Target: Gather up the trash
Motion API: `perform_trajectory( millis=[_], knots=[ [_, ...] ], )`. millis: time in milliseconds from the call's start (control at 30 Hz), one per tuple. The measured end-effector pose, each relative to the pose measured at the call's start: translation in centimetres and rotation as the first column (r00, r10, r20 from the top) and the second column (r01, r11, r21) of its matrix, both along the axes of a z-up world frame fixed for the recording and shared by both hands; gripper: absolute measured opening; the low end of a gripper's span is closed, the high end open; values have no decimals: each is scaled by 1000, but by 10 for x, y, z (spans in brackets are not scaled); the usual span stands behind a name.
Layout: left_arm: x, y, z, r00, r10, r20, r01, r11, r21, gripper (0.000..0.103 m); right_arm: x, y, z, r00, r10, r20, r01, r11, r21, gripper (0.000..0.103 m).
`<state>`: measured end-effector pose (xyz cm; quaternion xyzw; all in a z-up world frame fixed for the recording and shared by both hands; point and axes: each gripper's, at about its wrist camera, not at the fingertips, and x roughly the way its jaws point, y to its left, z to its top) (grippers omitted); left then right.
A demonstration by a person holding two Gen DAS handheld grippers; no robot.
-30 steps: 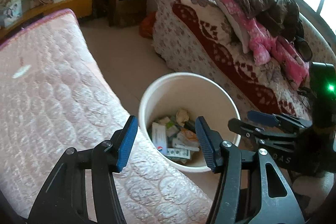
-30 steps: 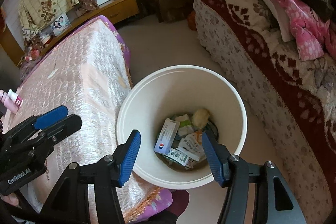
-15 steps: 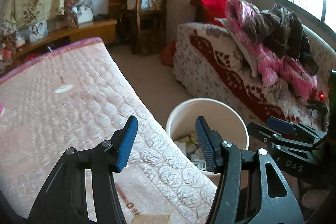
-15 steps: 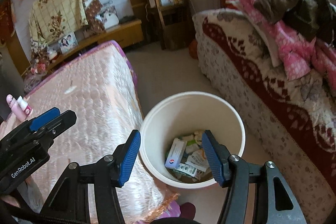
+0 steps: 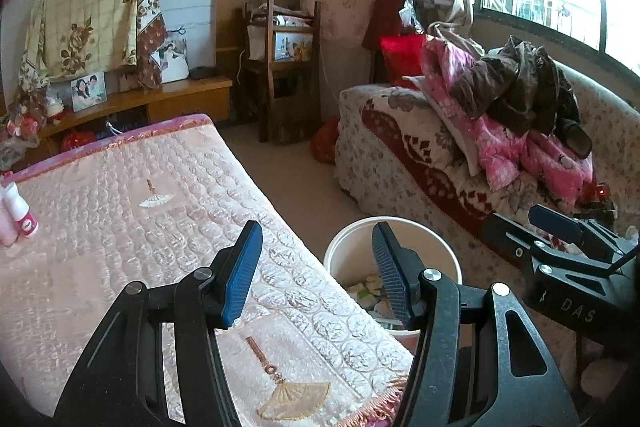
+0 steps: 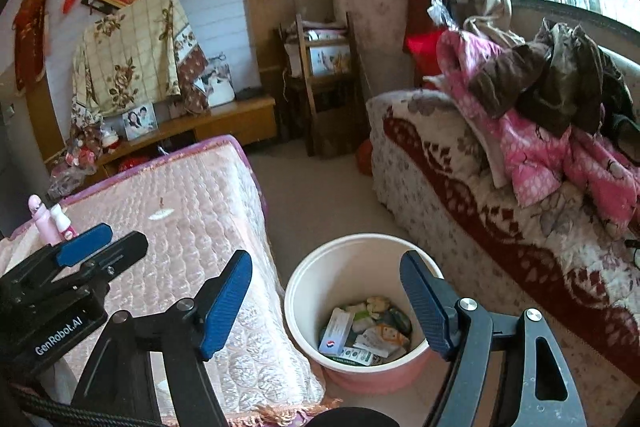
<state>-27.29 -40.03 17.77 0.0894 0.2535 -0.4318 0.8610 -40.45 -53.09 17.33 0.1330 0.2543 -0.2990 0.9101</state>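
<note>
The biggest thing in view is the pink quilted bed (image 6: 192, 227), stretching away on the left, its fringed near corner (image 5: 376, 407) hanging just beside the bin. Across a strip of bare floor (image 6: 316, 187) stands a sofa (image 6: 460, 195) under a flowered red-and-cream cover, heaped at its far end with pink and brown clothes (image 5: 516, 115). Against the back wall runs a low wooden cabinet (image 5: 176, 99) carrying a framed photo (image 5: 89, 91), with a dark wooden rack (image 6: 320, 83) beside it.

On the floor between bed and sofa sits the white bin (image 6: 316, 271), round and open-topped, with a pinkish base. The trash (image 6: 366, 331) lies at its bottom: small cartons, a blue-and-white box, crumpled paper and wrappers, though the single pieces are hard to make out from the left wrist view, where a finger covers much of the bin's mouth.

The right gripper (image 6: 328, 303) hangs above the bin's near rim, its jaws opening, with nothing between the blue pads. The left gripper (image 5: 316, 271) is over the bed's edge, its pads held apart and empty.

Two small pink-and-white bottles (image 6: 50, 221) stand upright at the bed's far left edge.
</note>
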Motion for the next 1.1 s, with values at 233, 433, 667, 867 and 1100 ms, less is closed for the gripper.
perform_trajectory(
  millis=[233,433,667,867,1100],
  knots=[
    [-8,13,7,999,6,33,-5,1000,-22,66,-9,13,11,1000,-9,26,10,999,-40,81],
    [-6,21,9,999,22,34,-21,999,-35,68,-13,19,16,999,-18,37,20,998,-60,81],
    [-4,23,8,999,30,38,-29,999,-30,68,-13,19,17,999,-20,40,23,998,-65,82],
    [-3,24,7,999,35,41,-34,999,-29,68,-14,20,19,999,-25,35,27,997,-72,82],
    [-4,23,8,998,40,44,-39,999,-31,68,-13,18,20,999,-29,36,32,997,-75,83]
  ],
)
